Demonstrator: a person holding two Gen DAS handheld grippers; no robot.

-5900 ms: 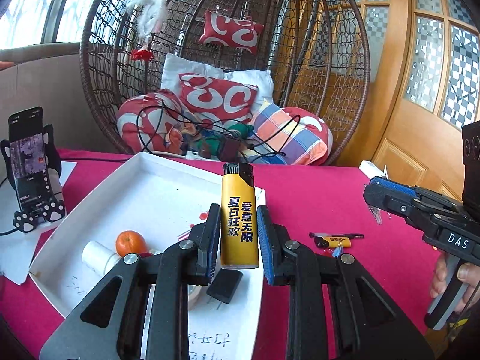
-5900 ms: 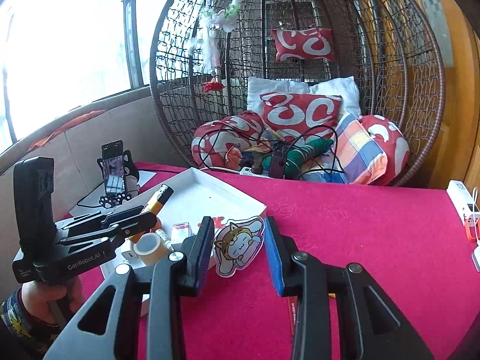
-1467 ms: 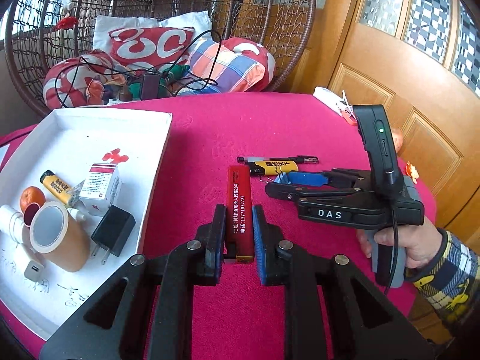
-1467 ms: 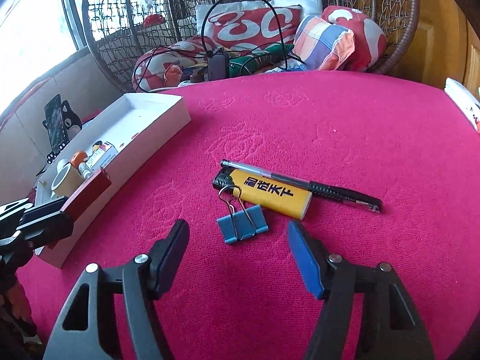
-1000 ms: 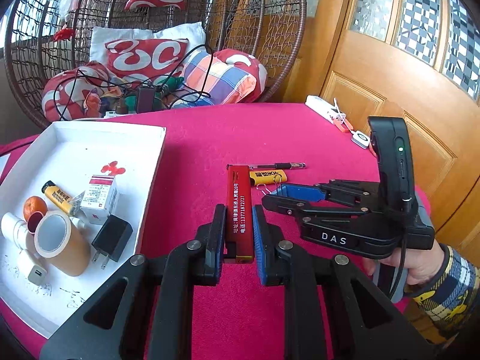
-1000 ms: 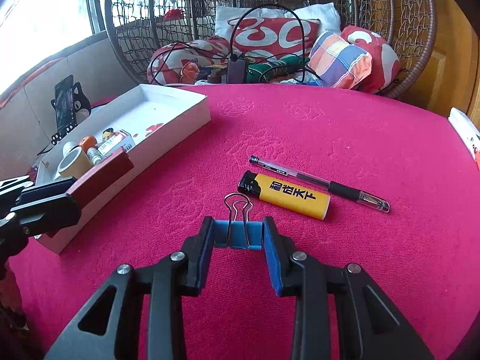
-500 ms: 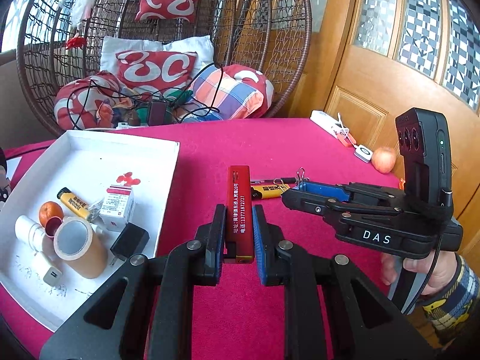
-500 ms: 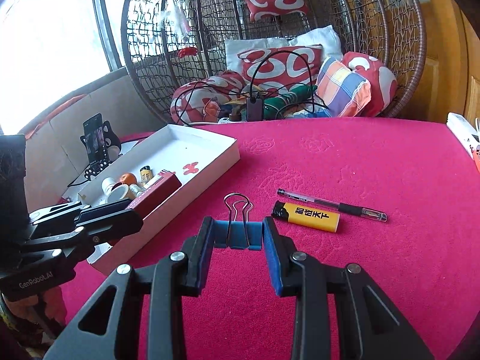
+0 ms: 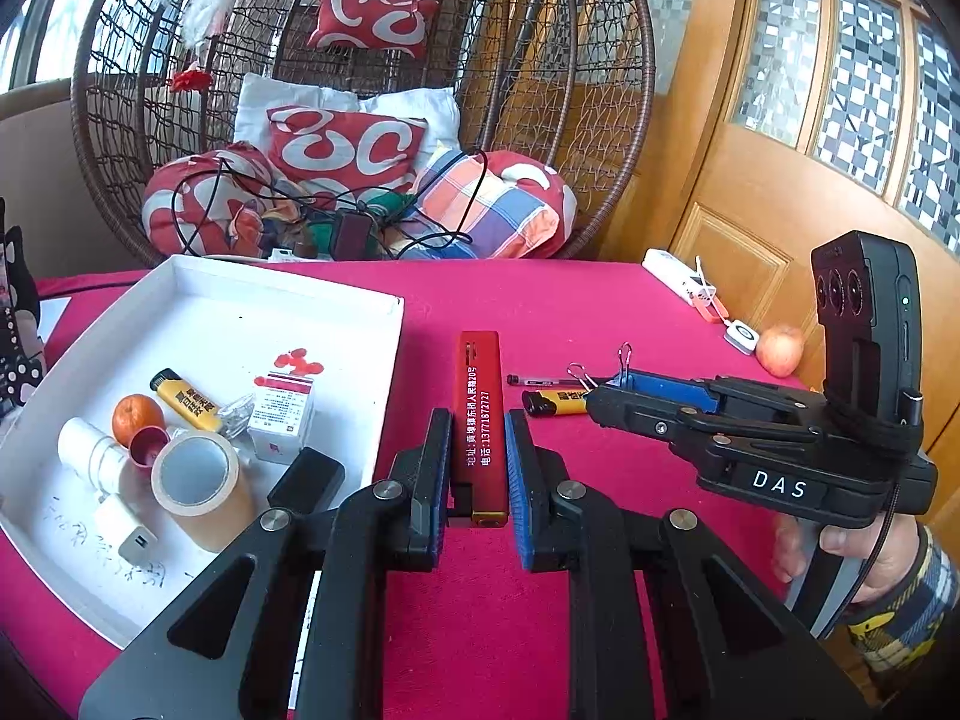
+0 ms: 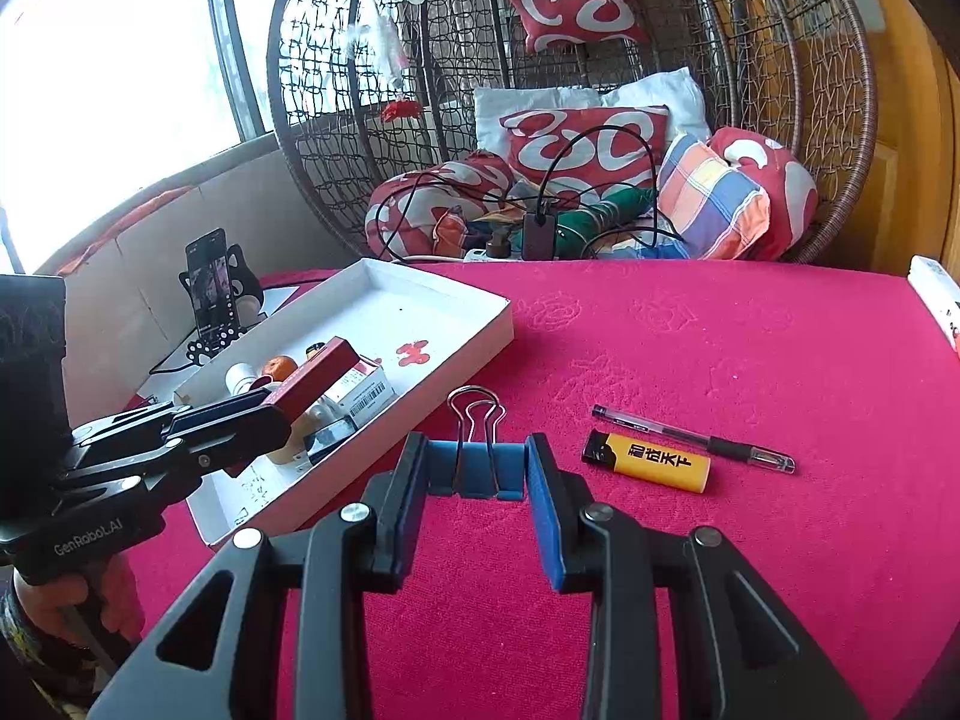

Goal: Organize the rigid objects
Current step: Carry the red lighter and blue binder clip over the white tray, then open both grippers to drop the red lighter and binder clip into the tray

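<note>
My left gripper [image 9: 477, 480] is shut on a long red lighter [image 9: 480, 414] and holds it above the pink table, just right of the white tray [image 9: 384, 354]. It also shows in the right wrist view [image 10: 252, 414], with the red lighter [image 10: 315, 375] over the tray's near end. My right gripper [image 10: 477, 480] is shut on a blue binder clip [image 10: 474, 468], lifted off the cloth. In the left wrist view the right gripper [image 9: 618, 399] hangs above a yellow lighter [image 9: 555, 401] and a pen [image 9: 537, 380].
The tray [image 10: 474, 330] holds a tape roll [image 9: 201, 483], a small box [image 9: 282, 414], a yellow lighter [image 9: 183, 399], an orange [image 9: 137, 417], chargers and a white tube. An apple [image 9: 779, 351] and power strip [image 9: 678, 282] lie far right. A phone stand [image 10: 210, 294] is left; a wicker chair [image 9: 360, 120] is behind.
Both grippers have risen and tilted up, each keeping its object. The right one closed on the blue binder clip about a second ago and lifted it off the cloth.
</note>
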